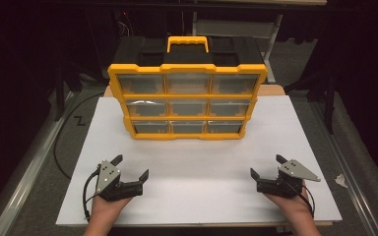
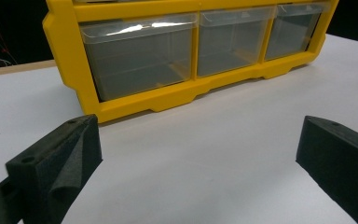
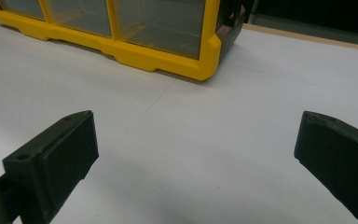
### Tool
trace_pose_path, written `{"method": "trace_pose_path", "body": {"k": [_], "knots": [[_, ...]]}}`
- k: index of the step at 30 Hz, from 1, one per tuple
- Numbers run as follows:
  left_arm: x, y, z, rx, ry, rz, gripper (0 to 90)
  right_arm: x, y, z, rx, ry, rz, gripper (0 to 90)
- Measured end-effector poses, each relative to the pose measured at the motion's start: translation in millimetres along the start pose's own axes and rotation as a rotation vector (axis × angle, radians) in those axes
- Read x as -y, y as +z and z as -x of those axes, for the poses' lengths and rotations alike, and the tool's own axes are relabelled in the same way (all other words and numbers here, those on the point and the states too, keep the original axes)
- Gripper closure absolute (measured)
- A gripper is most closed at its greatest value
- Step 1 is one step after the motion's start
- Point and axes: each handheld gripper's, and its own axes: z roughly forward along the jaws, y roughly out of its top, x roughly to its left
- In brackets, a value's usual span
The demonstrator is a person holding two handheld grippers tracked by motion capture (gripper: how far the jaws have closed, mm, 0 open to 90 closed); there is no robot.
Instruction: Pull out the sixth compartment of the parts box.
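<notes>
Resting near the desk's front edge, both sets of fingers are spread wide and hold nothing: the left gripper (image 1: 131,166) by the front left corner, the right gripper (image 1: 267,166) by the front right. The white desk (image 1: 197,191) lies bare between them. Well beyond, toward the back edge, a yellow drawer organizer (image 1: 188,95) stands upright, its long axis running left to right, drawer fronts facing the fingers. Neither hand is judged clearly nearer. Drawer contents cannot be made out through the clear drawers (image 2: 140,58).
</notes>
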Motion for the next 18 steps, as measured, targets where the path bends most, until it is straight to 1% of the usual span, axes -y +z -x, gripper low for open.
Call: {"method": "trace_pose_path", "body": {"k": [3,4,6,10,18], "knots": [[0.5,0.2,0.1,0.001,-0.003,-0.003,0.7,0.5,-0.7,0.2,0.002,-0.002,0.0,0.9],[0.6,-0.1,0.0,0.0,-0.005,-0.003,0.7,0.7,-1.2,0.3,0.005,0.005,0.0,1.0],[0.9,-0.9,-0.3,-0.004,-0.006,0.0,0.7,0.6,-0.9,0.5,0.004,0.005,0.001,1.0],[1.0,-1.8,-1.4,-0.013,-0.005,0.004,0.7,0.0,1.9,1.0,0.005,0.002,0.002,1.0],[3.2,-1.9,-0.4,-0.011,-0.005,-0.002,0.7,-3.6,9.4,-3.2,-0.001,-0.006,0.007,1.0]]}}
